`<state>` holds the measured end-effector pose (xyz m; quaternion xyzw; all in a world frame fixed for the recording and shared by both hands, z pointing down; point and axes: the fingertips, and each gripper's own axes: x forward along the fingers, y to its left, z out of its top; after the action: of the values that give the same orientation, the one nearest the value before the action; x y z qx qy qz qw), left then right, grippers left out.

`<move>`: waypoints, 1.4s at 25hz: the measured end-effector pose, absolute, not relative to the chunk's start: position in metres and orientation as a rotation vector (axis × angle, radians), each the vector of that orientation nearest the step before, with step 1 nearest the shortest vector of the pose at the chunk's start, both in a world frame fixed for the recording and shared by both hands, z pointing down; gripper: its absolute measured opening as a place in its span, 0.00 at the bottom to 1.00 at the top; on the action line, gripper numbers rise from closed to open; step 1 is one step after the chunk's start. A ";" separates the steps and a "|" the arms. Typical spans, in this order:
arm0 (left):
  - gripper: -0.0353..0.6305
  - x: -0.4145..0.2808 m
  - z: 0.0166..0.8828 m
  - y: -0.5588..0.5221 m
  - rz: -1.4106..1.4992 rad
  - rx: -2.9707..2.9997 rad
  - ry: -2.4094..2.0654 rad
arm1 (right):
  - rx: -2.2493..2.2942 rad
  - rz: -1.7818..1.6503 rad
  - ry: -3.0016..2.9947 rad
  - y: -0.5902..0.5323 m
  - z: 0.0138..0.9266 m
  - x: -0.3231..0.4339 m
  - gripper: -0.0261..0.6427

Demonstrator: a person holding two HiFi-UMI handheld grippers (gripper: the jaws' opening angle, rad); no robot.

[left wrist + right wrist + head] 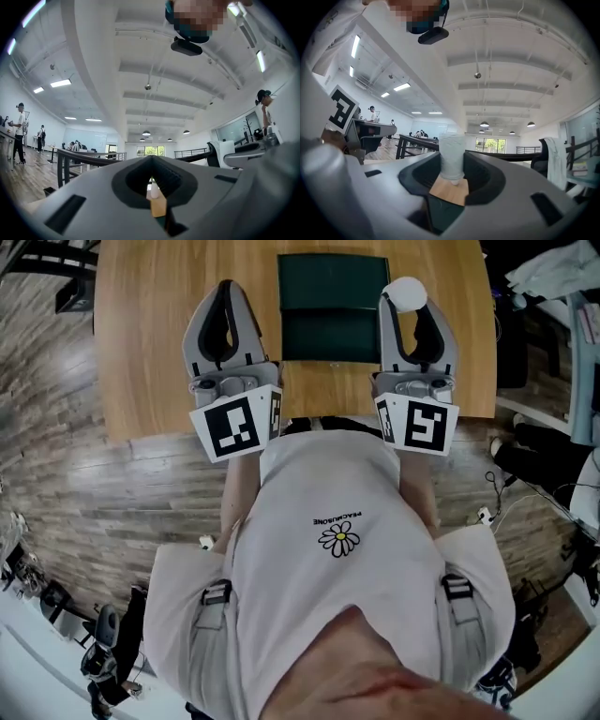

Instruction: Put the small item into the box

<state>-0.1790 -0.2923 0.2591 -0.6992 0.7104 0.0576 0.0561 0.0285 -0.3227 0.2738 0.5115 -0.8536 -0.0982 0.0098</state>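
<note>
Right gripper has the goods: its fingers stand a fair way apart and pinch a small white item, a pale, cloudy little bottle shape. It stands upright between the pads and pokes out past the tips. That upright hold looks deliberate to me. With the body clamped and the end free, it should drop in cleanly once it is over the opening.

The item is up off the tabletop, just beside the right-hand edge of the dark green box. It is not over the box and not in it. The box sits centred toward the far edge of the tabletop, square to the person and between the two grippers, so either one can reach it. From the head view I can't tell whether it lies open or where a lid ends.

Left gripper waits off the box's left-hand edge. Its fingers are drawn together at the tips and grip nothing. Through the slot between them its own view shows a sliver of wood and a small white shape, too small to name. My read is that it is parked clear, ready to steady the box if needed.

Writing is thin here:
- Each gripper's cube carries black-and-white square markers, patterns only, no words.
- The person's white T-shirt has a daisy with a short line of capitals over it that seems to begin "PEACH"; I can't read the rest with confidence.
- Nothing is legible on the item or the box.
</note>
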 end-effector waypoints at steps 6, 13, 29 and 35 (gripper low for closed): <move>0.08 -0.190 0.255 -0.293 0.131 -2.055 2.175 | 1.578 -0.288 -2.684 -0.327 0.278 0.027 0.27; 0.08 -0.189 0.259 -0.296 0.114 -2.036 2.183 | 1.465 -0.309 -2.680 -0.332 0.282 0.025 0.27; 0.08 -0.190 0.281 -0.298 0.062 -2.060 2.185 | 0.111 -0.158 -2.103 -0.316 0.457 -0.024 0.27; 0.08 -0.197 0.289 -0.289 -0.008 -2.018 2.207 | -0.160 -0.154 -1.829 -0.290 0.527 -0.013 0.27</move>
<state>-0.1974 -0.2891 0.2888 -0.6728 0.7360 -0.0025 0.0754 -0.0126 -0.2895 0.5266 -0.0694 -0.7906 -0.0666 0.6048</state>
